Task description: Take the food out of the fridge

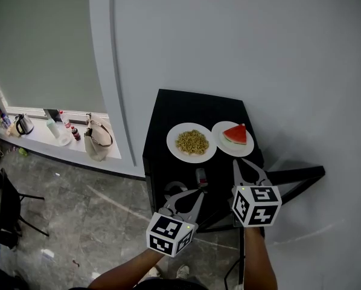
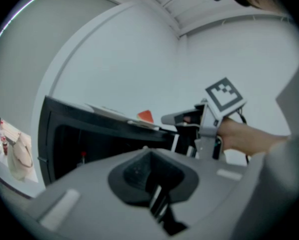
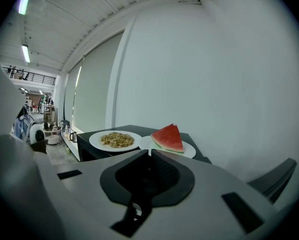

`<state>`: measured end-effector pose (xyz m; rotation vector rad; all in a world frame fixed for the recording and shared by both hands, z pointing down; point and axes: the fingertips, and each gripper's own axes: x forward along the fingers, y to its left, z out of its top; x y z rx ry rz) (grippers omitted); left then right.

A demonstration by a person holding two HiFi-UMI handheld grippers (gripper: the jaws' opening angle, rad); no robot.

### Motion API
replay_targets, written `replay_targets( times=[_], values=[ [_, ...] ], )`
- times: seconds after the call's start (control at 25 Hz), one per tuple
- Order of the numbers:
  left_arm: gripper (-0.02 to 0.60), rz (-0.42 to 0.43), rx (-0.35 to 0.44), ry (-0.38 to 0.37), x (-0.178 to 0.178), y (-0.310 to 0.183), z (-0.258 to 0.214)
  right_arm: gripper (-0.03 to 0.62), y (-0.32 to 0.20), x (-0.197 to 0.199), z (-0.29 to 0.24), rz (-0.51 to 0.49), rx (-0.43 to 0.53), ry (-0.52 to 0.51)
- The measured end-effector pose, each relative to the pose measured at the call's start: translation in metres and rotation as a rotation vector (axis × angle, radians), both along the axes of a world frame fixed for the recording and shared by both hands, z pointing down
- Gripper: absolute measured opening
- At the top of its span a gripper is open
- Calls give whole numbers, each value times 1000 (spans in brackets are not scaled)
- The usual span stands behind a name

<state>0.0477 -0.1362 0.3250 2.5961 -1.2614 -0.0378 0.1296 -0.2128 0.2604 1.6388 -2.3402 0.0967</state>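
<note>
A black mini fridge [image 1: 168, 110] stands against the wall with its door [image 1: 295, 175] swung open to the right. On its top sit a white plate of yellowish food [image 1: 192, 142] and a white plate with a watermelon slice [image 1: 235, 135]. My right gripper [image 1: 236, 162] is shut and holds nothing, just short of the watermelon plate [image 3: 188, 150]. My left gripper [image 1: 192, 195] is shut and empty in front of the open fridge [image 2: 64, 134]. Inside the dark cavity a small red-capped item [image 2: 83, 155] shows.
A window ledge at the left carries a kettle [image 1: 23, 124], bottles and a beige bag [image 1: 96, 141]. A dark chair [image 1: 5, 210] stands on the grey floor at the lower left. The white wall rises behind the fridge.
</note>
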Motion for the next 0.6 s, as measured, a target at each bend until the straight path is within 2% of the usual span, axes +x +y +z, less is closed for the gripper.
replay_targets(
  times=[0.2, 0.44, 0.6],
  values=[
    [-3, -36, 10, -25, -7, 2, -7, 14, 31, -15, 6, -64, 9, -86],
    [-5, -84, 20, -88, -16, 12, -4, 15, 73, -42, 24, -145, 25, -126],
    [-5, -115, 26, -133, -23, 20, -1, 14, 96, -52, 43, -162, 15, -137]
  ],
)
